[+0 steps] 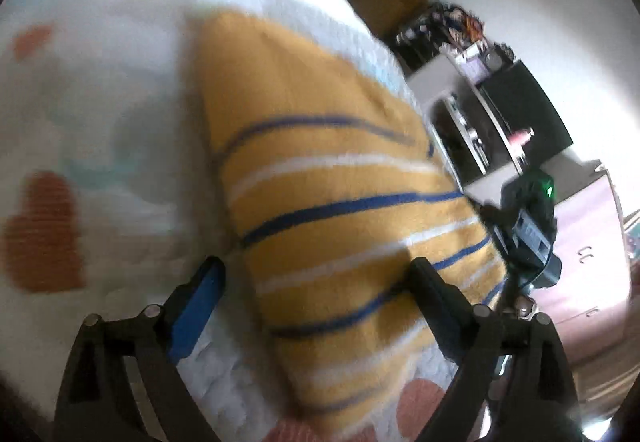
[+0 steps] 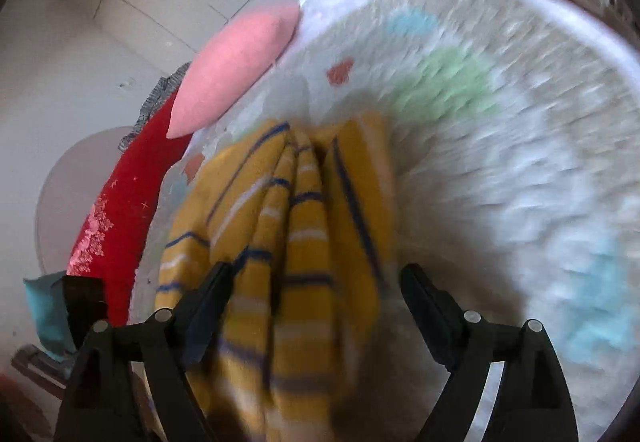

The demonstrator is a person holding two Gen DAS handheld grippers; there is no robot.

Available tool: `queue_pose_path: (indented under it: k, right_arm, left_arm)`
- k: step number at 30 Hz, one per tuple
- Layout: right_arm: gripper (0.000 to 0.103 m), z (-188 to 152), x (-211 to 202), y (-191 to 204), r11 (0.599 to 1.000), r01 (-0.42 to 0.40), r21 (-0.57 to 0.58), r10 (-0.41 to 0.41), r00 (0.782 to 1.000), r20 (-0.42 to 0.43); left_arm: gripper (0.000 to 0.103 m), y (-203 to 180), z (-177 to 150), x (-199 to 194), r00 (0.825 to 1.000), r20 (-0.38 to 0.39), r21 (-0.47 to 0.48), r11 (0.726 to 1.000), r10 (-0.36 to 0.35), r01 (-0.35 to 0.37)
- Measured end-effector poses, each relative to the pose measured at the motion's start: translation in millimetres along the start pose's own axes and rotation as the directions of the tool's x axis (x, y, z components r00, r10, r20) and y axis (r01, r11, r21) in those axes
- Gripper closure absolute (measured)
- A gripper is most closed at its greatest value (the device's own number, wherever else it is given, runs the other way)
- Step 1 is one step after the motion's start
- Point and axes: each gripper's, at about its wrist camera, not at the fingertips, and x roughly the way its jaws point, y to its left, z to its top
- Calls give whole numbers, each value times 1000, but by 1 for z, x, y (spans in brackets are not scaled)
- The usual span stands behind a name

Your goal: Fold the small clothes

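Observation:
A small yellow garment (image 1: 328, 178) with blue and white stripes lies on a white fuzzy blanket (image 1: 104, 106). My left gripper (image 1: 316, 270) is open, its fingers either side of the garment's near end. In the right wrist view the same garment (image 2: 296, 242) is bunched into folds and runs between the fingers of my right gripper (image 2: 316, 274), which is open. The right gripper also shows in the left wrist view (image 1: 528, 230), at the garment's far right edge. Both views are blurred.
The blanket (image 2: 500, 162) has coloured heart patches and covers a bed. A pink pillow (image 2: 236, 62) and a red cloth (image 2: 128, 198) lie at the bed's far side. A cabinet with shelves (image 1: 480, 122) stands beyond the bed edge.

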Motion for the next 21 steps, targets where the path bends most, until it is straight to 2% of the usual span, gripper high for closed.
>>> queue_pose_path:
  k: [1, 2, 3, 5, 7, 9, 10, 11, 12, 13, 14, 15, 16, 18, 21]
  right_arm:
    - [22, -1, 5, 4, 1000, -9, -2, 9, 1000, 3]
    - [44, -2, 14, 10, 998, -66, 13, 67, 998, -22]
    - [45, -3, 20, 14, 991, -126, 50, 128, 991, -46]
    - [51, -3, 20, 31, 974, -217, 59, 220, 975, -44]
    - [52, -2, 12, 49, 962, -272, 13, 273, 962, -25]
    - [52, -5, 3, 61, 953, -302, -31, 302, 953, 7]
    - [52, -8, -1, 63, 958, -281, -55, 283, 959, 25]
    - [47, -12, -3, 61, 973, -217, -77, 221, 974, 43]
    - [44, -16, -1, 54, 990, -113, -89, 118, 992, 54]
    - [40, -18, 2, 50, 995, -36, -96, 41, 998, 55]
    - [38, -23, 7, 42, 992, 75, -106, -71, 996, 46]
    - [36, -26, 7, 36, 993, 73, -94, -69, 997, 42]
    - [35, -30, 0, 30, 997, 39, -63, -36, 998, 51]
    - [36, -36, -27, 33, 998, 37, -60, -31, 994, 104]
    - [36, -46, -57, 50, 992, -24, -122, 40, 990, 134]
  left_arm:
    - [10, -3, 1, 1, 1000, 10, 7, 1000, 5, -5]
    - [24, -6, 2, -1, 1000, 8, 4, 1000, -10, 10]
    - [32, -8, 5, -5, 999, -2, -9, 999, -52, 52]
    - [42, -22, 14, -26, 1000, 19, 27, 999, -25, 25]
    - [42, -38, 21, -50, 998, 56, 89, 995, 34, -39]
    - [40, -48, 21, -66, 994, 81, 110, 991, 70, -78]
    - [32, -50, 18, -70, 992, 82, 110, 988, 100, -109]
    - [23, -50, 15, -69, 988, 79, 108, 984, 130, -138]
    - [22, -49, 8, -66, 980, 75, 114, 974, 186, -193]
    - [22, -47, -4, -59, 961, 71, 135, 952, 269, -276]
    - [22, -44, -12, -54, 946, 62, 150, 934, 319, -325]
    - [22, -41, -22, -49, 934, 49, 159, 920, 354, -357]
    - [22, -38, -38, -46, 931, 45, 152, 919, 361, -364]
    - [22, -33, -56, -53, 940, 68, 112, 934, 333, -339]
    - [22, -30, -87, -71, 954, 106, 52, 956, 281, -288]
